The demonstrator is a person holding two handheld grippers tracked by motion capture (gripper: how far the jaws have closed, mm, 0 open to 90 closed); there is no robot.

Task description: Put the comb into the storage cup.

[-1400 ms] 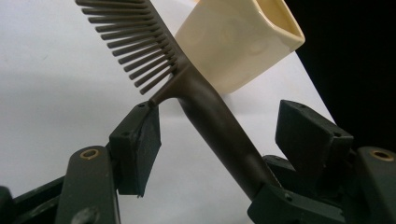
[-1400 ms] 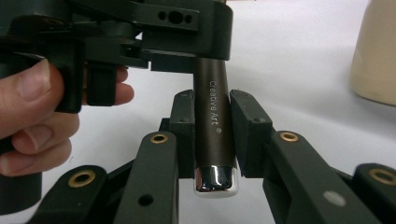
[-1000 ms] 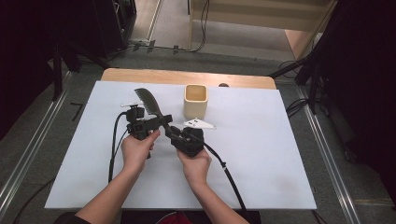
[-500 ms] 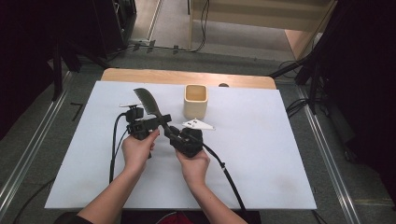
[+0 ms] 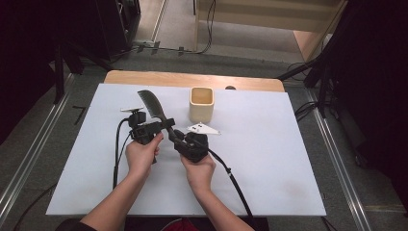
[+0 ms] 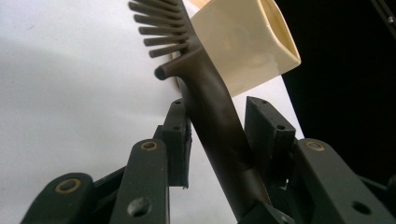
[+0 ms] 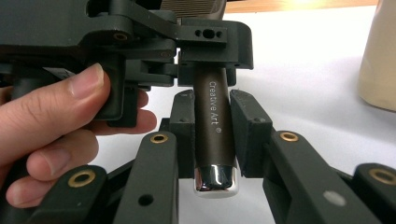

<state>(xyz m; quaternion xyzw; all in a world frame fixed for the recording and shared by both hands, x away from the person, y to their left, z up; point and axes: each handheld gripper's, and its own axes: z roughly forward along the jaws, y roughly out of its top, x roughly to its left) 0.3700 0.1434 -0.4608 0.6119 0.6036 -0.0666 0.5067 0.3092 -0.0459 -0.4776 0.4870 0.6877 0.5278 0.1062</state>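
White-sheeted worktop [image 5: 269, 159] on a grey floor, dark room around.
The cream cup [image 5: 201, 103] stands upright, its inside unseen. Right tool [image 5: 179, 140] clamps the brush [image 5: 153, 107] handle's end; left tool [image 5: 163, 126], jaws just closing, flanks the handle above the worktop.

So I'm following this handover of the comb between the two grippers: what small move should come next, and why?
Probably finish closing the left gripper on the comb handle. Its jaws have just been closing, yet a gap shows beside the handle, while the right gripper clamps the handle's end. The cream cup stands just behind.
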